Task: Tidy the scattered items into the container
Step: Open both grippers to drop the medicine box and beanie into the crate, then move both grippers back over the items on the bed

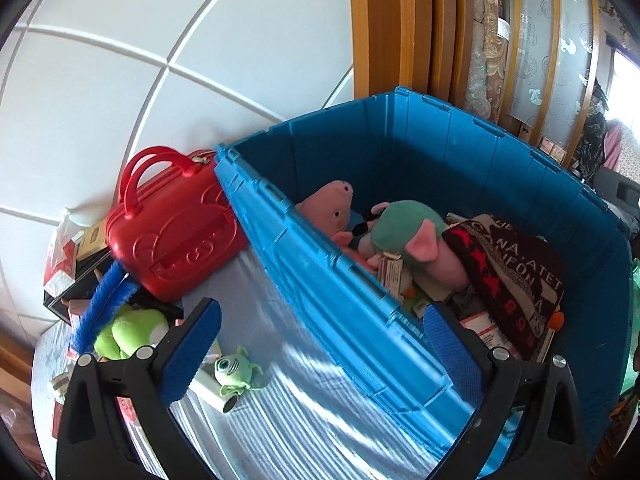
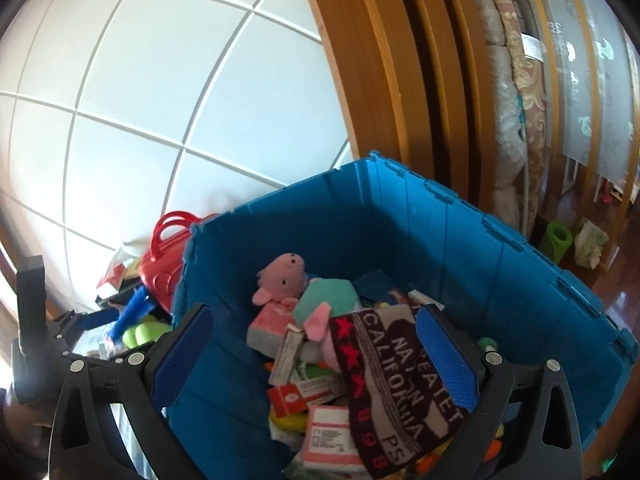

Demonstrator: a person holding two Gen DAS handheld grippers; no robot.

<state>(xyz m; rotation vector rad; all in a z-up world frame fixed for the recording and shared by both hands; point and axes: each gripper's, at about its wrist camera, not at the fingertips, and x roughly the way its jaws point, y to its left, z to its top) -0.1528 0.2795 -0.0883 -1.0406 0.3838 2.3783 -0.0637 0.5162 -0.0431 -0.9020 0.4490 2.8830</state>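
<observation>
The blue plastic crate (image 2: 460,248) fills the middle of the right wrist view, its ribbed walls standing tall around a heap of toys and boxes. The right gripper (image 2: 316,360) hovers over that heap with its blue-padded jaws spread wide and nothing between them. Directly below it, toward five o'clock, lies a dark knitted cloth (image 2: 396,380) with red stars and white lettering, draped over small cartons. At eleven o'clock from the cloth a pink pig plush (image 2: 284,276) sits against the far wall, with a teal-headed plush (image 2: 326,300) just beside it. In the left wrist view the left gripper (image 1: 320,344) straddles the crate's near rim (image 1: 320,280), its jaws also wide apart and empty; one finger is outside the crate, the other over its contents. Outside the crate, at nine o'clock, scattered things lie on a pale striped cover (image 1: 280,408): a small green one-eyed plush (image 1: 234,370) resting against a white tube, a lime green plush (image 1: 128,332), a blue bristle brush (image 1: 102,300), and a red hard-shell toy case (image 1: 176,232) touching the crate's corner.
</observation>
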